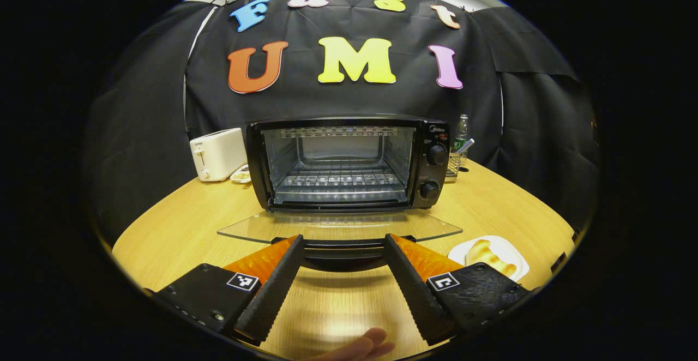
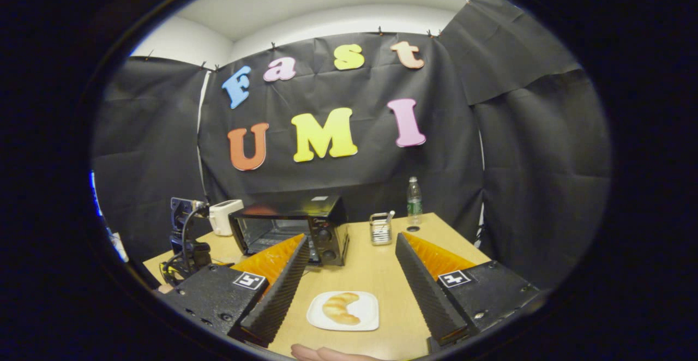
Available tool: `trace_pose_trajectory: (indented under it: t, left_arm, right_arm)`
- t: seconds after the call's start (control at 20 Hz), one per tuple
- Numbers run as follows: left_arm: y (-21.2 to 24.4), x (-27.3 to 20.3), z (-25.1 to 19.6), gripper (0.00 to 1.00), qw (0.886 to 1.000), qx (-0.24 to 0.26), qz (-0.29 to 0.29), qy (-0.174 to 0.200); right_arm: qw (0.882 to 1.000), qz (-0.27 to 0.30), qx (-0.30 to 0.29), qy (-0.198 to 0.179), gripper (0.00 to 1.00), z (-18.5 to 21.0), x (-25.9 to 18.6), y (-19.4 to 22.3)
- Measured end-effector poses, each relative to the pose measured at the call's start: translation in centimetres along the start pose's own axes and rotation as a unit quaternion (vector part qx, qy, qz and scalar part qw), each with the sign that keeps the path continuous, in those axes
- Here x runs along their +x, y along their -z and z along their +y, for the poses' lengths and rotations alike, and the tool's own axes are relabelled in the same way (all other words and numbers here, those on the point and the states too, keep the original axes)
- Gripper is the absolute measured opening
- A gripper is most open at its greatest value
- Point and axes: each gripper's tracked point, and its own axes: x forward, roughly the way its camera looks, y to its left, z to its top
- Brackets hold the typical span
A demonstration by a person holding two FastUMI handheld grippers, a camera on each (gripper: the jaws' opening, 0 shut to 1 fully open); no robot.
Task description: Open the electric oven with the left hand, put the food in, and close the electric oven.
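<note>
Oven (image 1: 349, 162) door (image 1: 338, 227) down flat on tabletop (image 1: 180, 230) — rack clear for loading. Left tongs (image 1: 342, 279) wide, empty, near door handle. Right tongs (image 2: 349, 279) wide, poised above croissant (image 2: 339, 306) on plate (image 2: 368, 317) — ready for pickup.

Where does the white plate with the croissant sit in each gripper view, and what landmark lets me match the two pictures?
Left gripper view: the white square plate with the golden croissant lies at lower right, partly behind the left tongs' finger.
Right gripper view: the plate lies at bottom centre, between the open right tongs.
Shared landmark: the black electric oven, door down, on the wooden table.
</note>
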Motion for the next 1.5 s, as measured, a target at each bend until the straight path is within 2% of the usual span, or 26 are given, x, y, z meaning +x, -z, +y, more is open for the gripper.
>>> trace_pose_trajectory:
  t: [0.3,0.4,0.5,0.65,0.85,1.1,1.25,1.3,1.4,1.5]
  left_arm:
    - [5.4,0.5,-0.2,0.95,0.997,-0.033,0.069,0.009]
    - [4.9,0.2,-0.1,0.95,0.998,-0.023,0.054,0.008]
    - [5.4,0.3,0.0,0.95,0.997,-0.027,0.066,0.01]
    - [2.7,-0.8,0.6,0.93,0.999,-0.029,0.023,0.01]
    - [-2.3,-4.5,2.0,0.93,0.999,-0.03,-0.03,0.011]
    - [-8.8,-10.6,4.1,0.93,0.994,-0.006,-0.105,-0.01]
    - [-11.3,-14.1,5.1,0.92,0.992,-0.015,-0.126,-0.023]
    - [-11.7,-15.2,5.4,0.92,0.991,-0.02,-0.129,-0.026]
    - [-12.7,-17.4,6.3,0.93,0.989,-0.02,-0.144,-0.036]
    - [-13.7,-19.4,7.7,0.93,0.986,-0.011,-0.159,-0.054]
  right_arm:
    - [0.999,0.024,-0.032,-0.003,0.97,1.8,0.4,1.8]
    - [0.999,0.026,-0.041,-0.005,0.97,2.3,0.6,2.0]
    - [0.998,0.032,-0.047,-0.003,0.97,2.3,1.0,2.7]
    - [0.997,0.045,-0.05,-0.024,0.97,3.4,1.5,3.6]
    - [0.997,0.06,-0.051,-0.023,0.97,1.9,3.1,5.0]
    - [0.99,0.137,-0.031,-0.027,0.97,-0.1,6.7,11.1]
    - [0.983,0.171,-0.013,-0.059,0.97,1.2,7.9,14.2]
    - [0.982,0.177,-0.014,-0.065,0.96,1.5,8.3,14.9]
    - [0.977,0.203,-0.022,-0.067,0.86,1.5,8.8,17.2]
    - [0.972,0.221,-0.028,-0.071,0.86,1.8,9.3,18.8]
